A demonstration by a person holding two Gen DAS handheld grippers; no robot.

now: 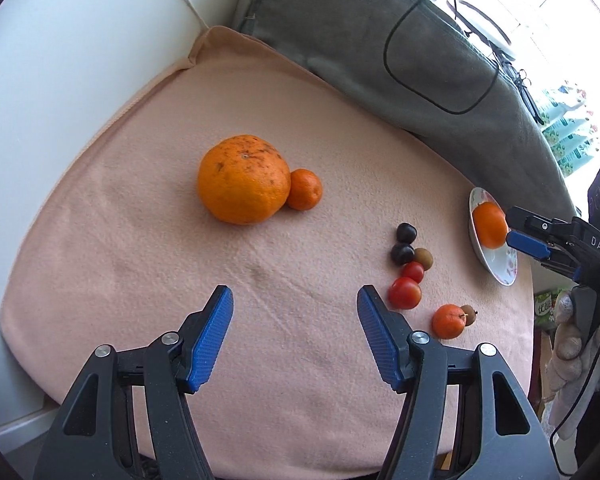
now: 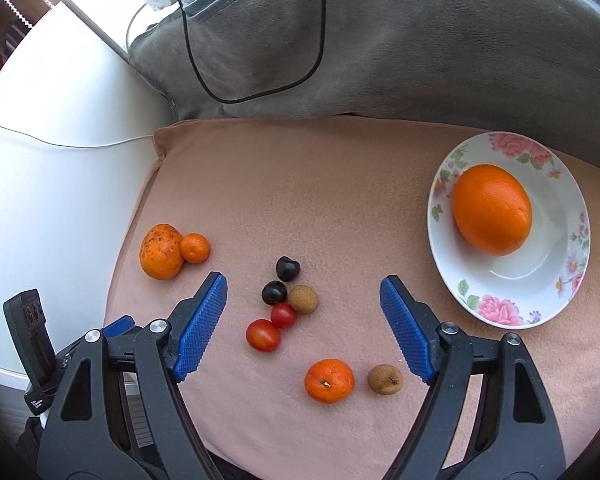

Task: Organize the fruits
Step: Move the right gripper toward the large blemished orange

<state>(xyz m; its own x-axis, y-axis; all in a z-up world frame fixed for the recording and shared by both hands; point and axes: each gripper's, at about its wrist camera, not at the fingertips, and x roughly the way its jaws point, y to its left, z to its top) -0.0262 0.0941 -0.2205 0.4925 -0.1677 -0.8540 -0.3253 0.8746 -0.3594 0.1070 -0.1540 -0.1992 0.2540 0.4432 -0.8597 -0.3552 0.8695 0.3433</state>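
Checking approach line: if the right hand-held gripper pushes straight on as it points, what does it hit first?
Probably the cluster of small fruit: the cherry tomato sits between the open right hand-held gripper fingers. Depth is unclear.

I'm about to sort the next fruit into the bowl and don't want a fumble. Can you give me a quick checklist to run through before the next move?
1. Right claw open and empty: ok.
2. Left claw open and empty: ok.
3. Floral bowl has room beside the orange in it: ok.
4. Small fruits easy to pick singly: not ok; the two cherry tomatoes, two dark fruits and a brown fruit sit clustered, touching.
5. Mandarin near the right claw stands apart from the brown fruit beside it: ok.
6. Pink cushion gives a firm, level base: cannot tell.
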